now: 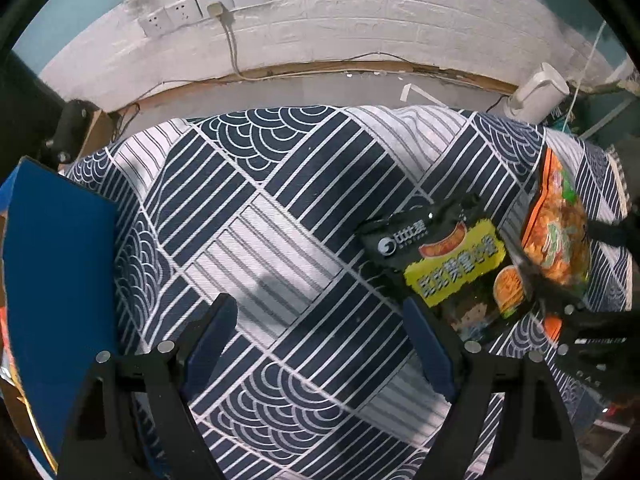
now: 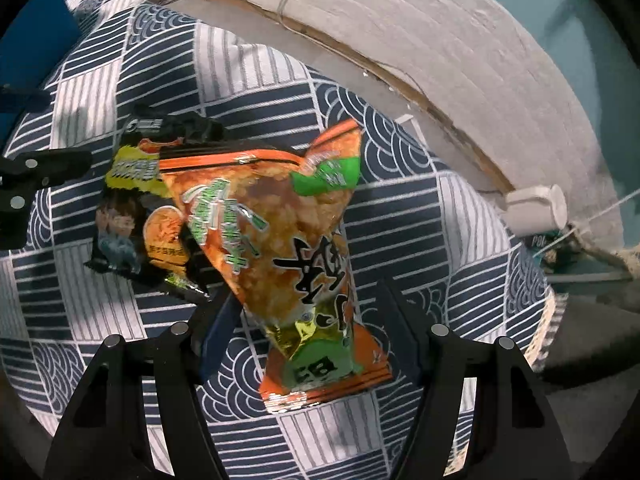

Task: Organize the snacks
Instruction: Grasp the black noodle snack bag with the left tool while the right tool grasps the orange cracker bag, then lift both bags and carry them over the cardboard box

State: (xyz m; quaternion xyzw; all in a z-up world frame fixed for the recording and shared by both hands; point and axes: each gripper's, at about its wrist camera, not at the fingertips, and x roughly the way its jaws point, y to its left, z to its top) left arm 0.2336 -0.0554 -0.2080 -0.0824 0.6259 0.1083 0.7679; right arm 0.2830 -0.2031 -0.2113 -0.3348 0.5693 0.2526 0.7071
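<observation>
Looking down on the surface, draped in a navy-and-white patterned cloth. Left tool first: spread wide apart, nothing between its fingers, only bare cloth underneath. Just off its right finger, a black snack bag with a yellow label, lying flat on the cloth. Over to the right tool, pointing steeply down: orange snack bag sitting right between its two fingers, lower seal down by the pads, top end flaring away towards the wall. Fingers partly apart around it, cloth showing between the left pad and the bag; clamped or merely straddling it, cannot tell from here. Orange bag overlapping the edge of the black one, the pair together near the right side of the surface. At the far left edge, a blue box. Behind, a white brick-pattern wall with a row of sockets.
</observation>
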